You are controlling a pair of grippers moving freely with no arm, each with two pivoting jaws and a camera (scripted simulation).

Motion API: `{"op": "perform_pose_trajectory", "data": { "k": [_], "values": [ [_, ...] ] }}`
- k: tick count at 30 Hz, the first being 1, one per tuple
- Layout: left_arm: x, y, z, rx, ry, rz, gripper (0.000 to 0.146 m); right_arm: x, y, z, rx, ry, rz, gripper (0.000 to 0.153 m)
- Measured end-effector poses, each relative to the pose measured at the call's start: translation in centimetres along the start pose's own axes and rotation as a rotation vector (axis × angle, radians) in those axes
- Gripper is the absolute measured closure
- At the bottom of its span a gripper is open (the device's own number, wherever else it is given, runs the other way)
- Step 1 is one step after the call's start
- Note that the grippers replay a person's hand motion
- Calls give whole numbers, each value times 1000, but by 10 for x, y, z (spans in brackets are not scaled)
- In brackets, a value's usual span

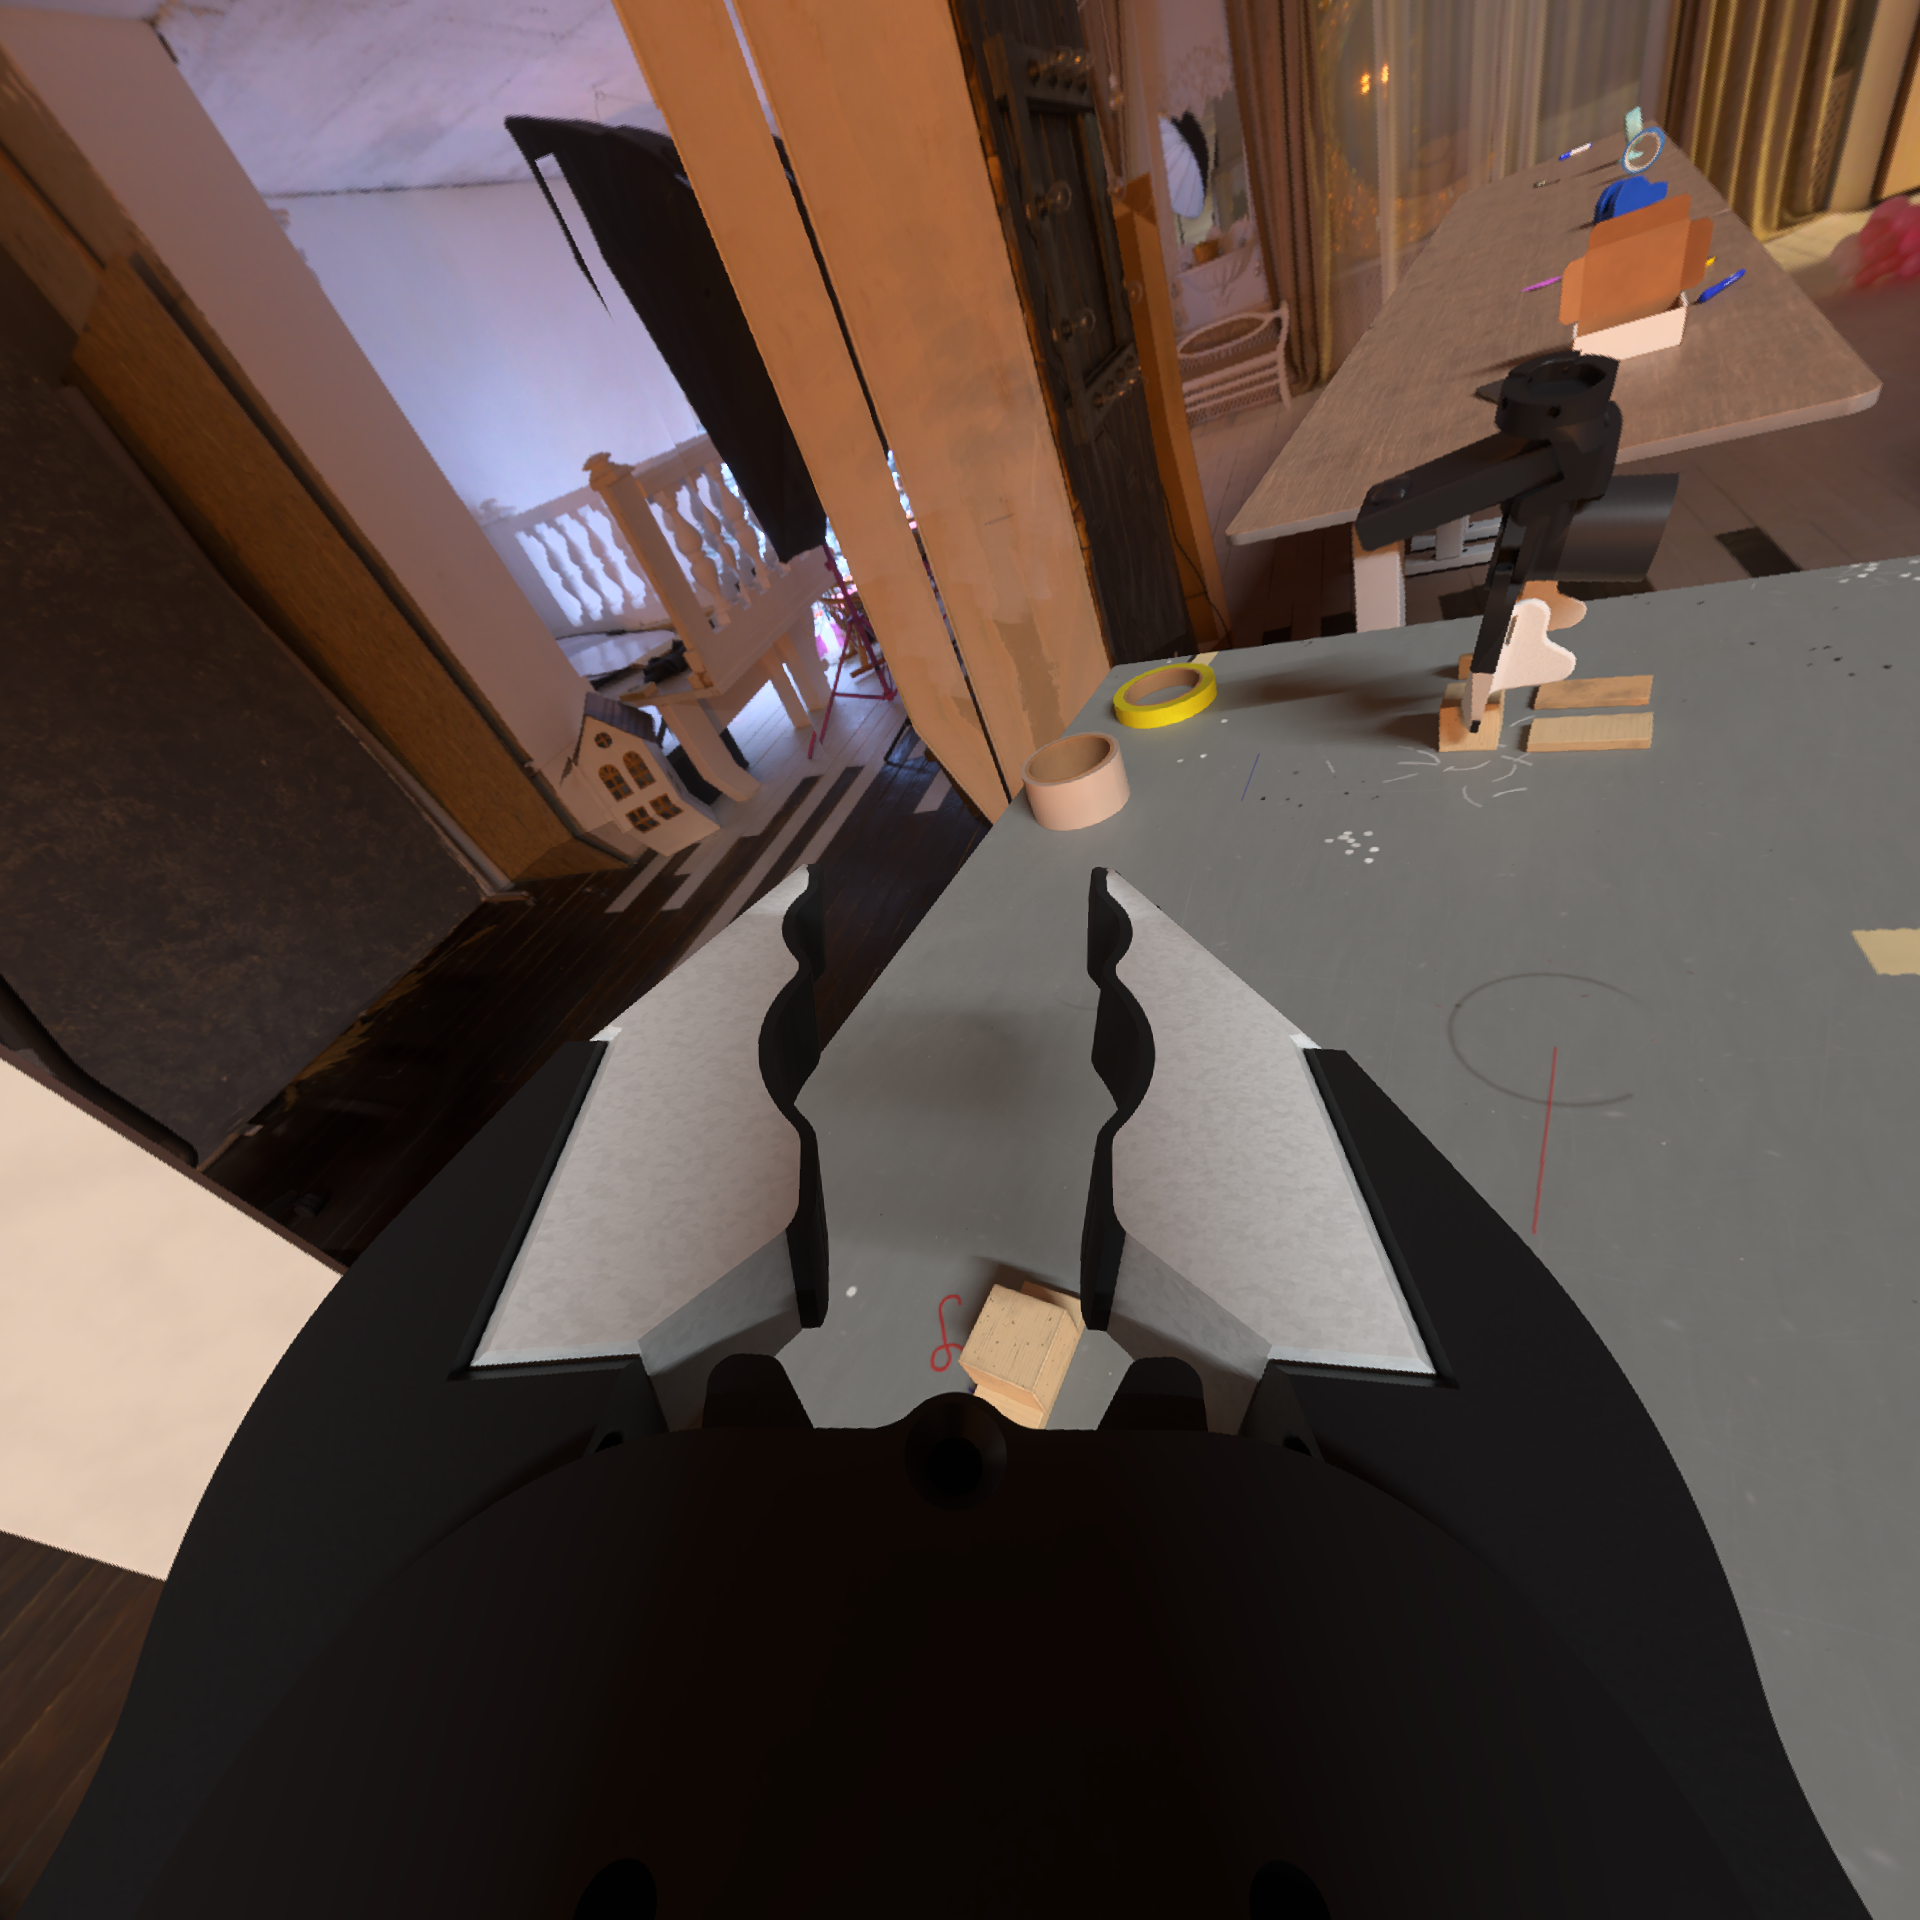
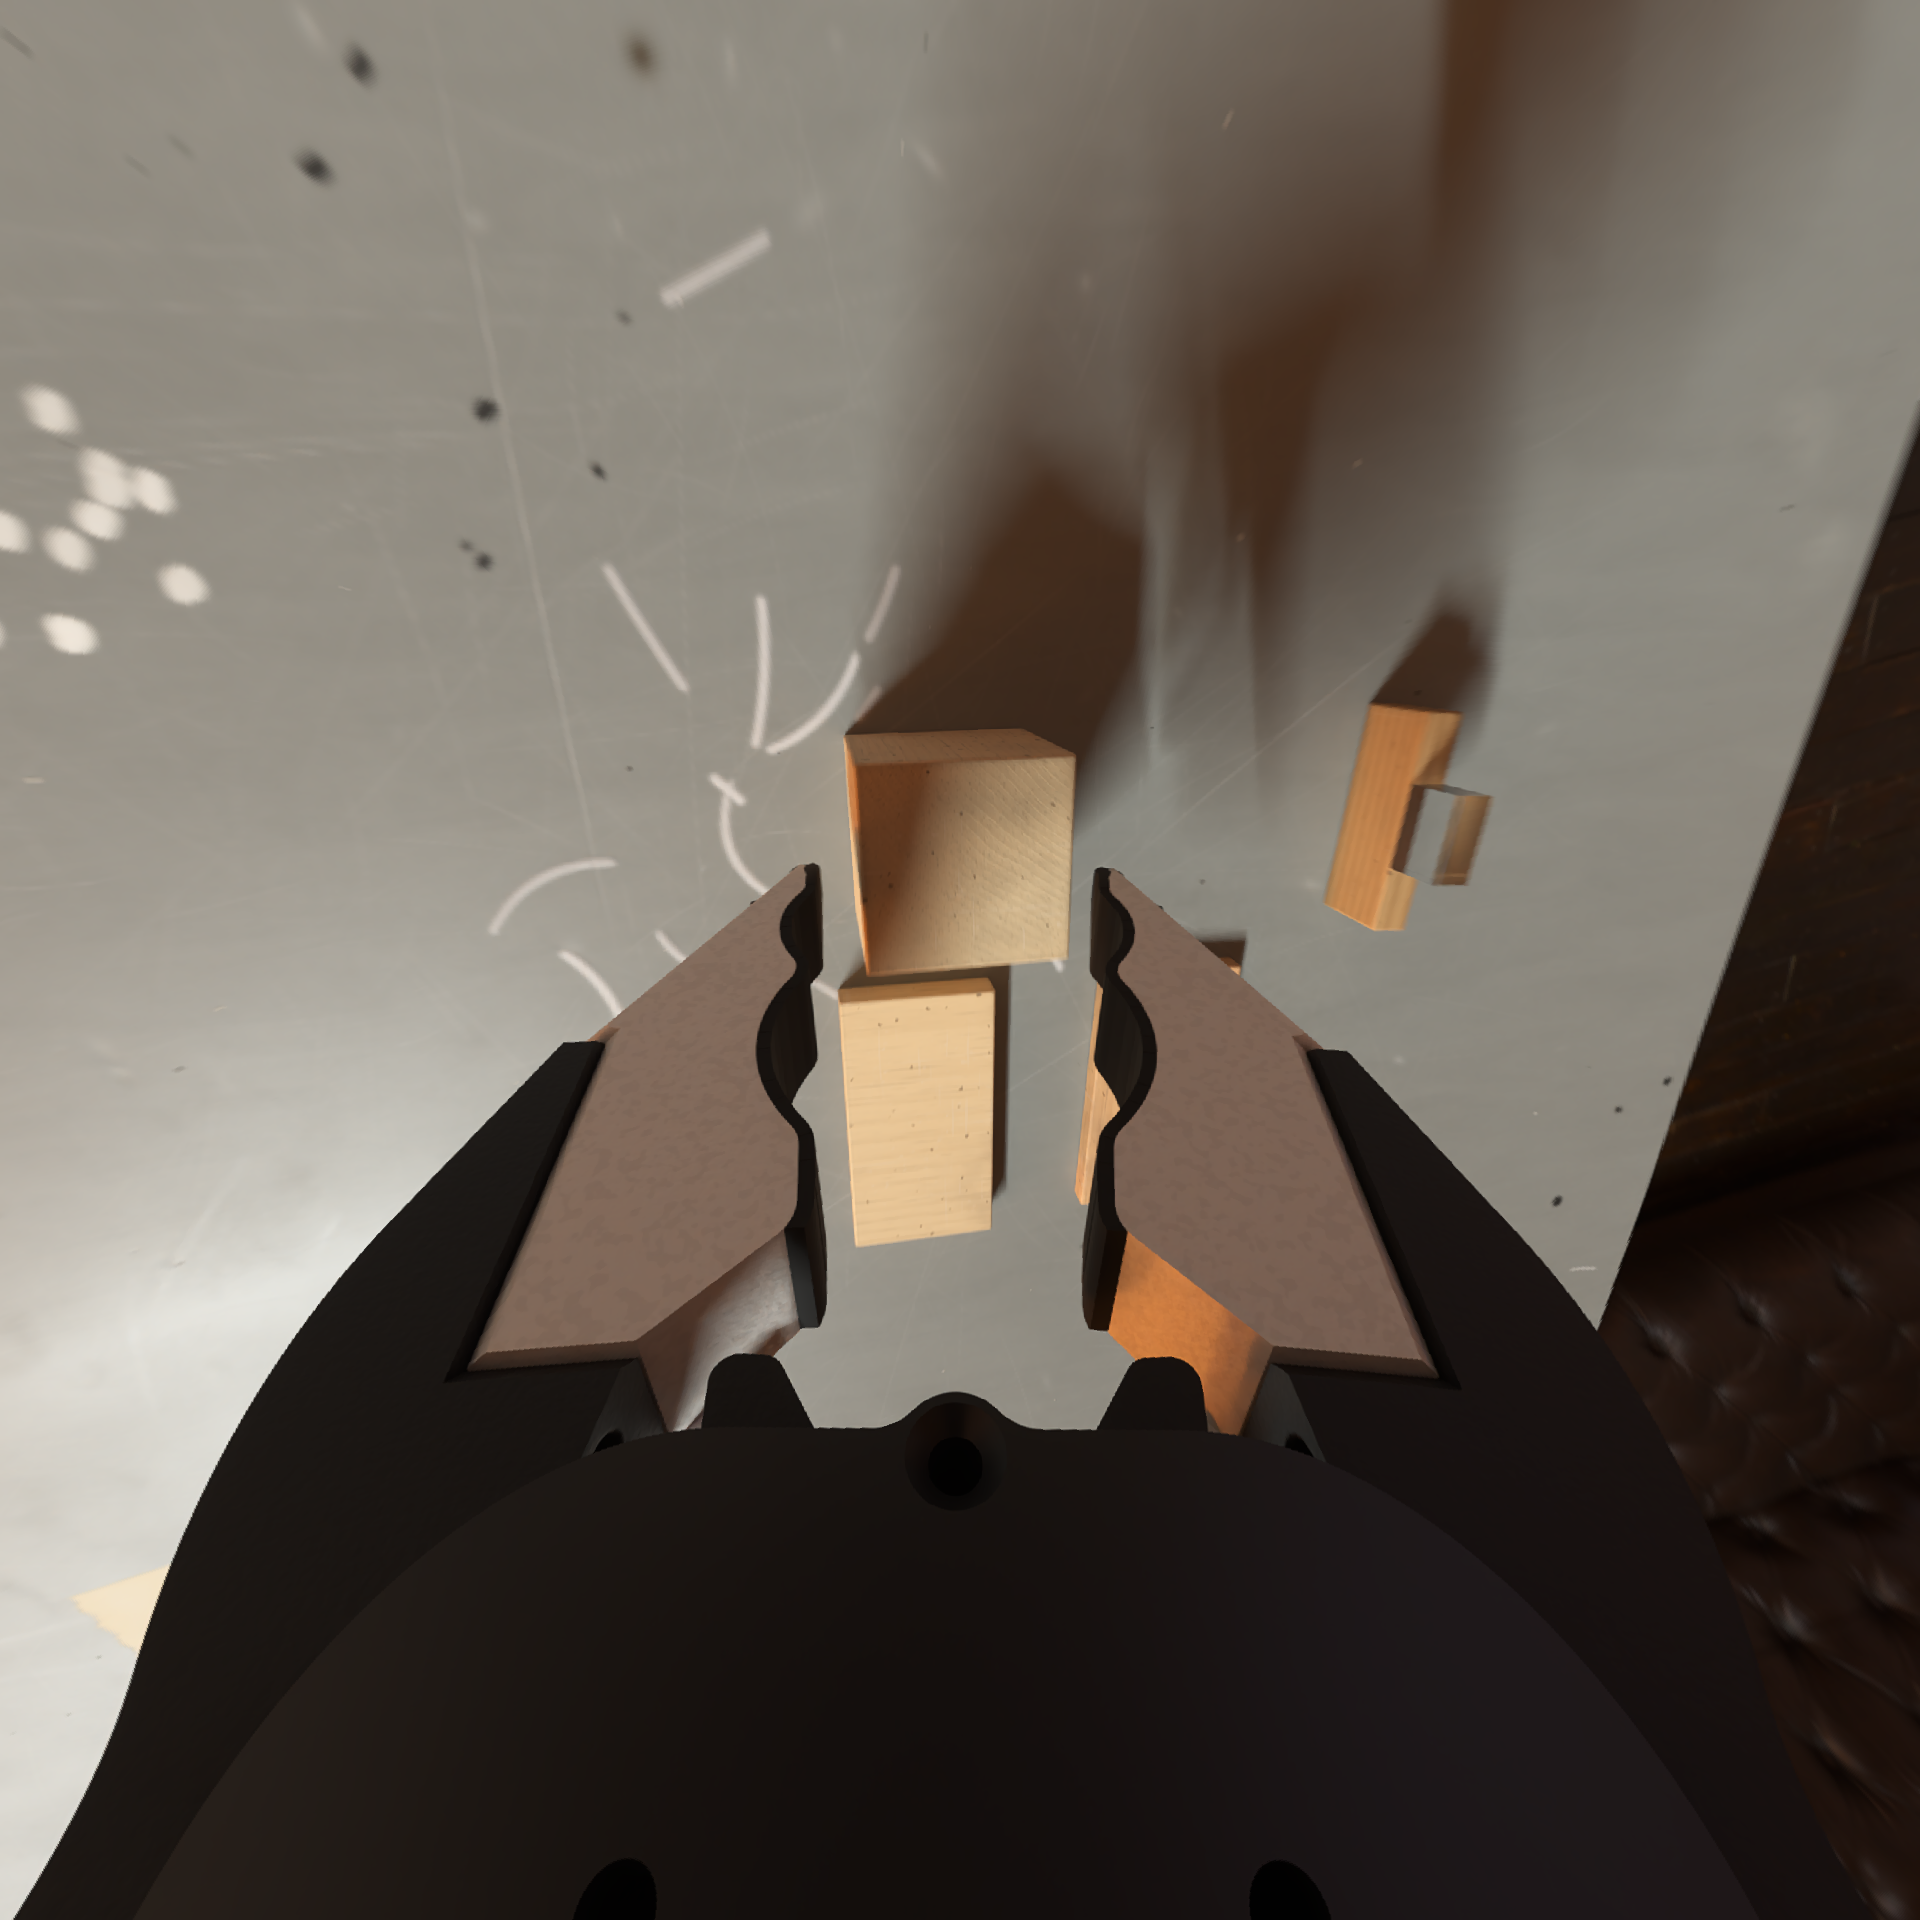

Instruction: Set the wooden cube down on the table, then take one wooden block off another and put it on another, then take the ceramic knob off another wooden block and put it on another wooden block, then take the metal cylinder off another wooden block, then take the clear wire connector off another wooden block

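The right gripper (image 2: 956, 925) is pointed almost straight down at the grey table (image 2: 312, 935), fingers spread wide with nothing held between them. A cube-like wooden block (image 2: 961, 847) is seen just past the fingertips and roughly centred on the gap, so it's probably what gets grabbed next, though which step of the task this counts as can't be told for sure. Right below it in the picture, inside the gap, a flat wooden block (image 2: 916, 1110) is lying on the table, its long axis running along the fingers rather than across them. Another orange-looking block (image 2: 1091, 1101) is mostly hidden behind the right-hand finger. Off to the right, well apart, the clear wire connector (image 2: 1444, 836) is perched on a small wooden block (image 2: 1377, 821), its open side turned away to the right. The ceramic knob and metal cylinder can't be spotted in either view. The left gripper (image 1: 951, 935) is hung near the table's edge, fingers also wide open and empty, with a small wooden cube (image 1: 1013, 1345) sitting on the table back near its palm. The right gripper is clearly the nearer one to the block cluster; the left is well away from it.
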State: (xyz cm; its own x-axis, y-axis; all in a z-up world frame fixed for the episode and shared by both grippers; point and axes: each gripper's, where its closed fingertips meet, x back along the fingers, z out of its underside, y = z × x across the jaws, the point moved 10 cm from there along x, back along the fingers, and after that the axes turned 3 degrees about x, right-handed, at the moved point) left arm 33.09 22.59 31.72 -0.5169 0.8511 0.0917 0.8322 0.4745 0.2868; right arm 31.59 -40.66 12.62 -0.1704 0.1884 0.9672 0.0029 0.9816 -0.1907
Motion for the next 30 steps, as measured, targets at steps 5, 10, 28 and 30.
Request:
{"op": "perform_pose_trajectory", "data": {
  "k": [5, 10, 28, 30],
  "values": [
    [2, -1, -1, -2, -14, 3, 95, 78, 9, 1, 6, -228, 73, 95],
    [7, 8, 0, 5, -10, -51, 95, 172, 99, -27, 356, -501, 21, 94],
    [69, 50, 16, 123, -91, -242, 96, 81, 483, -148, 1505, -632, -655, 85],
    [71, 50, 16, 124, -102, -242, 96, 70, 492, -154, 1516, -550, -651, 84]
  ]
}}
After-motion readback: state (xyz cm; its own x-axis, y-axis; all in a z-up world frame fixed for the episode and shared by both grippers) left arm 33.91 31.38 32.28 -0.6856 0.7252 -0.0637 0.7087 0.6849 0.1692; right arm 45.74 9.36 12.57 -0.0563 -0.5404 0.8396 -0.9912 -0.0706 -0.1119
